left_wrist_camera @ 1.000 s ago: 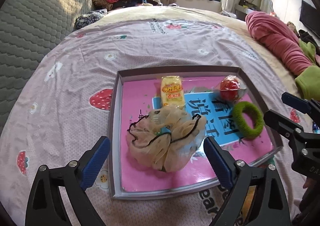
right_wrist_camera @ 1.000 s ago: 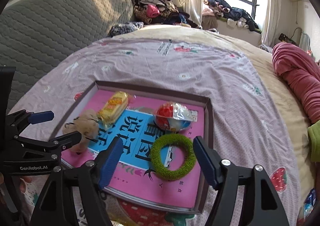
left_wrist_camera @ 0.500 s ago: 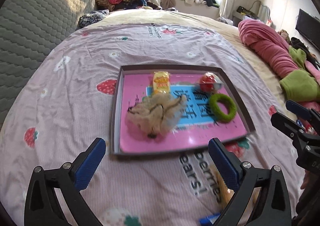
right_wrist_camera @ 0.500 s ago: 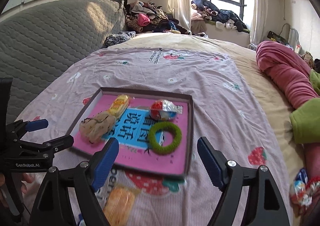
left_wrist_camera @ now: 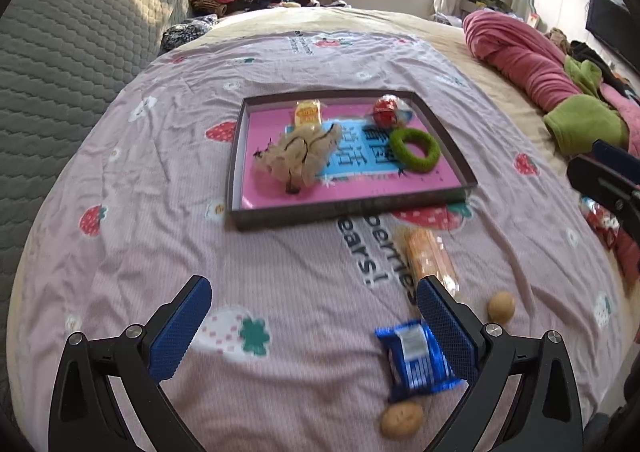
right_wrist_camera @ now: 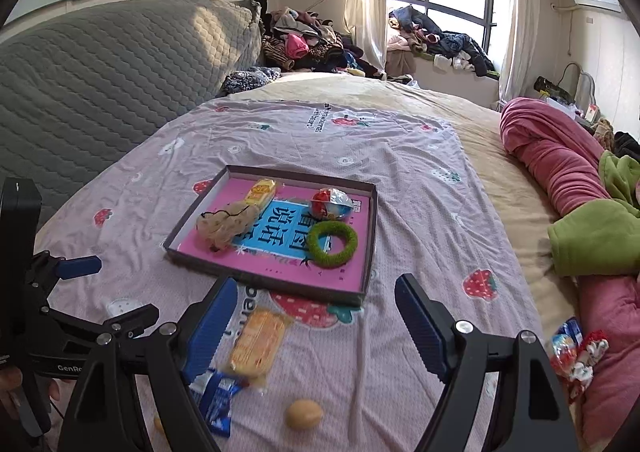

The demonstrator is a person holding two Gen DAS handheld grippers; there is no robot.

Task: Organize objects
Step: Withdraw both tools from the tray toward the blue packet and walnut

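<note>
**Loose snacks left on soft bedding, both tools empty**

The left gripper is seen spread wide with nothing between its blue pads; the right gripper is likewise open and empty, its jaws having just been widening. The shallow grey-walled tray with a pink printed floor already carries a beige frilly mesh pouch, a fuzzy green ring, a yellow snack packet and a red foil-wrapped ball.

Risks — the orange wrapped biscuit pack could be crushed if pinched hard, and the round tan nuts could roll on the yielding strawberry-print sheet.

The blue crinkled wrapper is partly covered by a finger; its print is too blurred to be read.
</note>
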